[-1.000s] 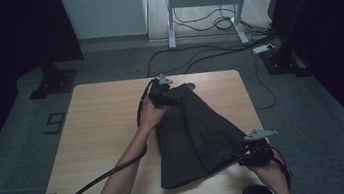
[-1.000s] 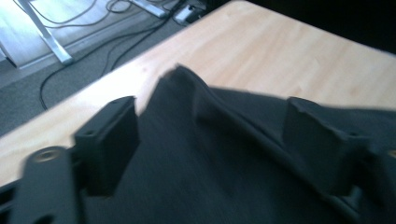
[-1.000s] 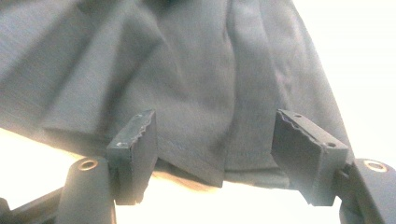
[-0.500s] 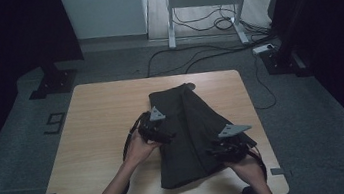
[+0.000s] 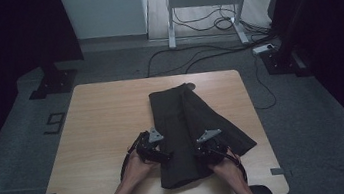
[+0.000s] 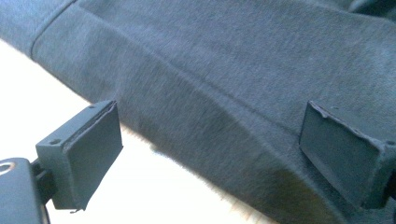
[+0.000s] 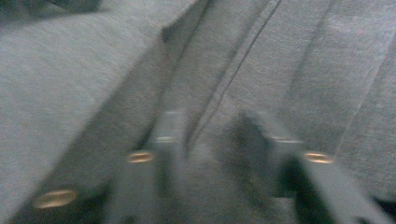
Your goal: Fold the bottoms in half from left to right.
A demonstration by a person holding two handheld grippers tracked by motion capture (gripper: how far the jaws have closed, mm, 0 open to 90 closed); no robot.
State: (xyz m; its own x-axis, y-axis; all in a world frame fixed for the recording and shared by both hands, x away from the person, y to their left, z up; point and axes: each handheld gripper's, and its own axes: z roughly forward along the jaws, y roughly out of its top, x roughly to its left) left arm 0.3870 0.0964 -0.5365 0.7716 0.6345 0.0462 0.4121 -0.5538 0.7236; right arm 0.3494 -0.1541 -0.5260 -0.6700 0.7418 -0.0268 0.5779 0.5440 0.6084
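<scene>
A dark folded garment (image 5: 188,120) lies lengthwise on the wooden table (image 5: 102,116), flaring out toward the near right. My left gripper (image 5: 165,155) sits low at its near left edge. In the left gripper view it (image 6: 210,154) is open wide, with the folded cloth edge (image 6: 233,70) running between the jaws; they have just been closing a little. My right gripper (image 5: 201,152) rests on the garment's near part. In the blurred right gripper view it (image 7: 210,140) stands over a crease in the cloth (image 7: 70,70). Its jaws have just been closing, and a narrow gap with cloth in it remains.
The person's forearms come in over the table's near edge. Bare wood (image 5: 99,137) lies left of the garment. Beyond the table are a white desk frame (image 5: 208,1), floor cables (image 5: 205,57) and a dark stand base (image 5: 52,85).
The left gripper came from the garment's far end down to its near left edge. The right gripper moved left from the near right corner onto the cloth.
</scene>
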